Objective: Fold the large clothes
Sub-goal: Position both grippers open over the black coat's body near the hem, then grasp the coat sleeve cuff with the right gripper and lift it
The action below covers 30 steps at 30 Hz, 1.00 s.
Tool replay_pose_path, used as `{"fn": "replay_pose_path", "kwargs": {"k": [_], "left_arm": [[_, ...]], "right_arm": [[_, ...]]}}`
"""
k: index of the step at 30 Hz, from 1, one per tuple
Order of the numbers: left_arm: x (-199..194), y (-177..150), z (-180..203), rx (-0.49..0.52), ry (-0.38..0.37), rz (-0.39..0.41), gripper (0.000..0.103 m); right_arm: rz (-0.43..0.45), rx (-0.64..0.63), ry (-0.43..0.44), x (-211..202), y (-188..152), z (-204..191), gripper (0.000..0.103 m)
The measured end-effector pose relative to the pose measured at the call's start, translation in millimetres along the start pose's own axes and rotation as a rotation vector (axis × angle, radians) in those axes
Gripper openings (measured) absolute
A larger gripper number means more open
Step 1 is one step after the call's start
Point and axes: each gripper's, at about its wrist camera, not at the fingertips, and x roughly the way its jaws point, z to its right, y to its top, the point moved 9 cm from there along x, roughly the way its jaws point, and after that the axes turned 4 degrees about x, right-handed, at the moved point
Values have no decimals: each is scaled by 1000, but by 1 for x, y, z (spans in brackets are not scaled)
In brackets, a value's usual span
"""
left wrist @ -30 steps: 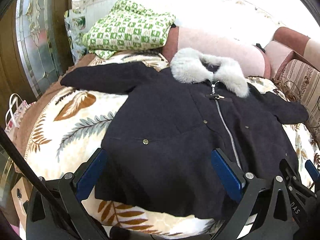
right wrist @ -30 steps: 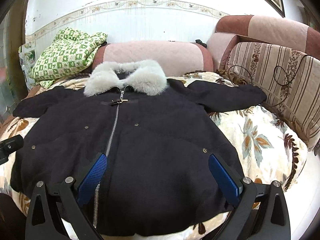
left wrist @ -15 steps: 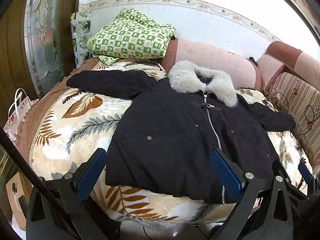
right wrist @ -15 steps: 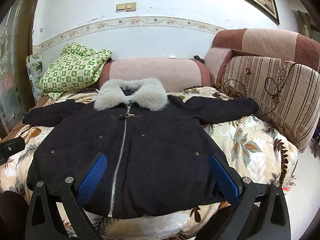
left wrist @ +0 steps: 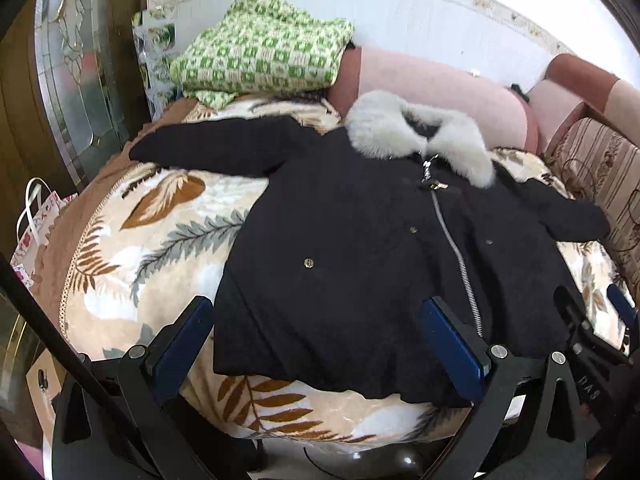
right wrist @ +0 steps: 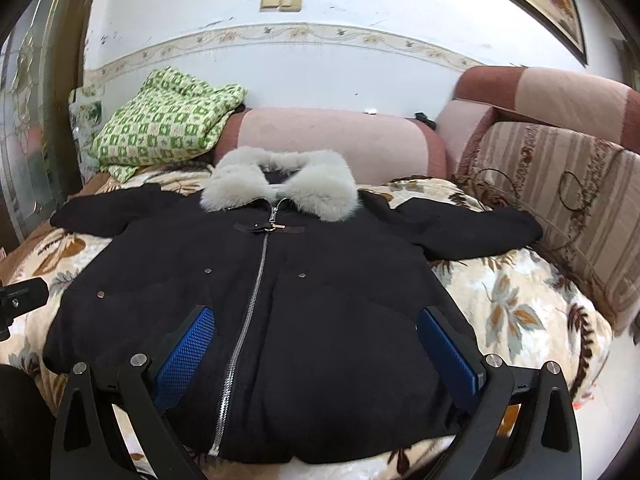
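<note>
A black zipped coat point(left wrist: 360, 248) with a grey fur collar point(left wrist: 420, 136) lies flat, front up, sleeves spread, on a leaf-print blanket point(left wrist: 160, 240). It also shows in the right wrist view point(right wrist: 260, 300), collar point(right wrist: 280, 184) at the far end. My left gripper point(left wrist: 316, 340) is open and empty above the coat's hem, left of the zip. My right gripper point(right wrist: 316, 348) is open and empty above the hem, right of the zip. The right gripper also shows at the left wrist view's right edge point(left wrist: 592, 320).
A green checked folded blanket point(left wrist: 260, 60) sits at the far left on a pink bolster point(left wrist: 432, 96). A striped sofa cushion point(right wrist: 560, 208) flanks the right. A glass door point(left wrist: 80, 80) and a paper bag point(left wrist: 36, 224) are at the left.
Both grippers first pulled back and rose from the coat, then the left one came closer to the hem again. The right gripper stays raised. The coat has not moved.
</note>
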Motion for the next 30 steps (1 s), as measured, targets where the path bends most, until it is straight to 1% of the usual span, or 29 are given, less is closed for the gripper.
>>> {"fn": "replay_pose_path", "kwargs": {"k": [4, 7, 11, 14, 19, 24, 30], "left_arm": [[20, -1, -3, 6, 22, -36, 103], [32, 0, -6, 3, 36, -61, 103], [44, 1, -12, -14, 60, -89, 103], [48, 2, -13, -7, 79, -99, 103], [53, 4, -9, 13, 99, -107, 103], [58, 5, -4, 33, 114, -120, 103], [66, 5, 0, 46, 129, -140, 103]], "right_arm": [[-6, 1, 2, 19, 12, 2, 102], [-23, 28, 16, 36, 23, 5, 102], [-18, 51, 34, 55, 40, 9, 102], [-17, 67, 25, 73, 52, 17, 102], [-18, 98, -21, 102, 69, 40, 102], [1, 128, -78, 127, 86, 68, 102], [-6, 186, -155, 165, 100, 107, 102]]}}
